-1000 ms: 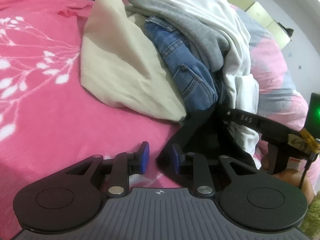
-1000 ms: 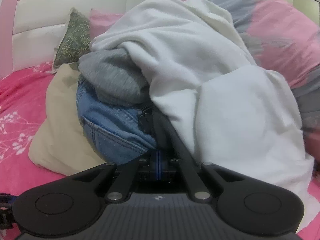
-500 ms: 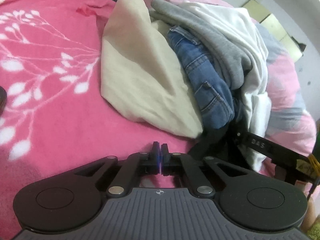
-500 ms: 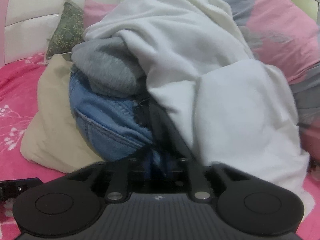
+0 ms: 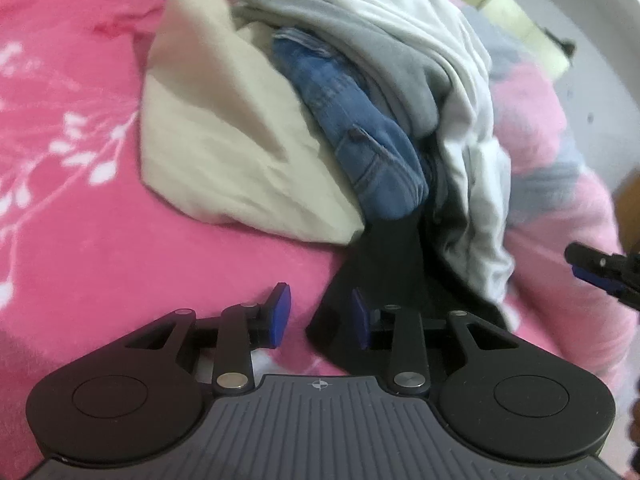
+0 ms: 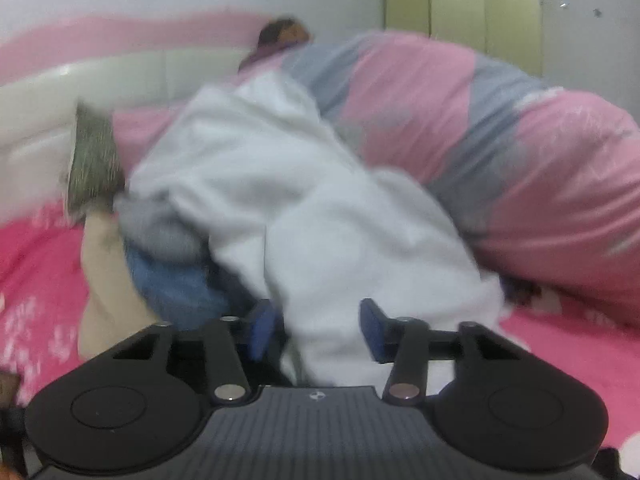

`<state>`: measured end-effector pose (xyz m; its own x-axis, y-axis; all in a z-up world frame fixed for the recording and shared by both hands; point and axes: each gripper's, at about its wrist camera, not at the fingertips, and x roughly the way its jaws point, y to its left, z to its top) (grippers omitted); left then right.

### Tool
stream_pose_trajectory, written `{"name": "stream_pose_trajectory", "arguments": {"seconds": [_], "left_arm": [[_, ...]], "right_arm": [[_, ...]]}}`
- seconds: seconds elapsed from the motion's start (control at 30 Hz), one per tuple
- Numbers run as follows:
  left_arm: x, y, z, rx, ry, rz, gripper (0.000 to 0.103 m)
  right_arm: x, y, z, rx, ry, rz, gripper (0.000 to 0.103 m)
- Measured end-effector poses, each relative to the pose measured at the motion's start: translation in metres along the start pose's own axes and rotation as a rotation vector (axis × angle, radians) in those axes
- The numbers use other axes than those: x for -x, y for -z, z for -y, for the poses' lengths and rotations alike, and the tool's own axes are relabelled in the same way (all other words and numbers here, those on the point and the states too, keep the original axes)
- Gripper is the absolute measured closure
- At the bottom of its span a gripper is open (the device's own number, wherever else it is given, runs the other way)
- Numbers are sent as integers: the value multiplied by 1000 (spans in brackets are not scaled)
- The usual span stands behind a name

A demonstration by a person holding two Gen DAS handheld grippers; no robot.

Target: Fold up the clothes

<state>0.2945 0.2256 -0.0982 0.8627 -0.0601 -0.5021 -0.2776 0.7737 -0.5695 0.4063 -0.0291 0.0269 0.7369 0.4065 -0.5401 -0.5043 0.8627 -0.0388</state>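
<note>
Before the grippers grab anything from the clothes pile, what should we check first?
1. Left gripper open: ok, blue pads apart, nothing between them.
2. Right gripper open: ok, jaws wide, white garment lies between them but is not pinched.
3. Black garment within reach: ok, its edge lies at the left gripper's right pad.
4. Black garment free to pull: not ok, the jeans and white garment sit on top of it.
5. Grippers clear of each other: ok, the right gripper's tip is off at the left view's right edge.
6. View sharp: not ok, the right wrist view is blurred.
</note>
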Motion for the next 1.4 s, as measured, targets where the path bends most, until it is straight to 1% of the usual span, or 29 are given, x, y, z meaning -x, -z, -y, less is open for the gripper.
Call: {"name": "stream_pose_trajectory", "arguments": {"seconds": [0.07, 0.17, 0.27, 0.3, 0.33, 0.37, 0.57, 0.63, 0.7, 0.73, 0.8, 0.87, 1.0, 1.13, 1.23, 1.33, 1.4], "left_arm": [[0, 3, 5, -43, -27, 8, 71], [-1, 3, 4, -49, -47, 8, 74], [-2, 2, 2, -40, -57, 7, 77], [-2, 3, 3, -47, -60, 8, 77], [-2, 3, 4, -53, -64, 9, 77], [-2, 3, 4, -60, -68, 10, 77], [-1, 3, 6, -80, -82, 12, 77], [0, 3, 6, -78, -81, 12, 77], [0, 2, 4, -67, -72, 11, 77], [0, 2, 3, -59, -67, 10, 77], [0, 1, 1, -46, -59, 10, 77], [0, 2, 1, -40, -56, 10, 77], [2, 0, -2, -13, -44, 13, 77], [6, -2, -6, 22, -34, 32, 73], [11, -3, -4, 5, -62, 71, 70], [12, -2, 0, -15, -92, 91, 70], [14, -2, 2, -26, -105, 99, 70]], "right_arm": [[-9, 13, -8, 29, -3, -57, 84], [-33, 30, -19, 61, -8, -125, 92], [-68, 39, -19, 65, 33, -178, 95], [-82, 40, -16, 62, 61, -188, 96], [-93, 40, -13, 54, 83, -193, 100], [-100, 39, -10, 38, 91, -191, 101], [-129, 33, 10, -86, 102, -159, 101], [-127, 32, 18, -145, 83, -160, 100], [-117, 30, 31, -249, 40, -165, 98], [-112, 30, 40, -308, 15, -167, 96], [-97, 29, 57, -425, -24, -158, 88], [-81, 28, 71, -512, -43, -140, 70], [-44, 25, 91, -629, -26, -96, 69], [15, 34, 110, -759, -42, -55, 69], [85, 51, 116, -766, -14, -9, 69], [171, 81, 124, -772, 59, 22, 69], [229, 99, 131, -780, 131, 33, 69]]}}
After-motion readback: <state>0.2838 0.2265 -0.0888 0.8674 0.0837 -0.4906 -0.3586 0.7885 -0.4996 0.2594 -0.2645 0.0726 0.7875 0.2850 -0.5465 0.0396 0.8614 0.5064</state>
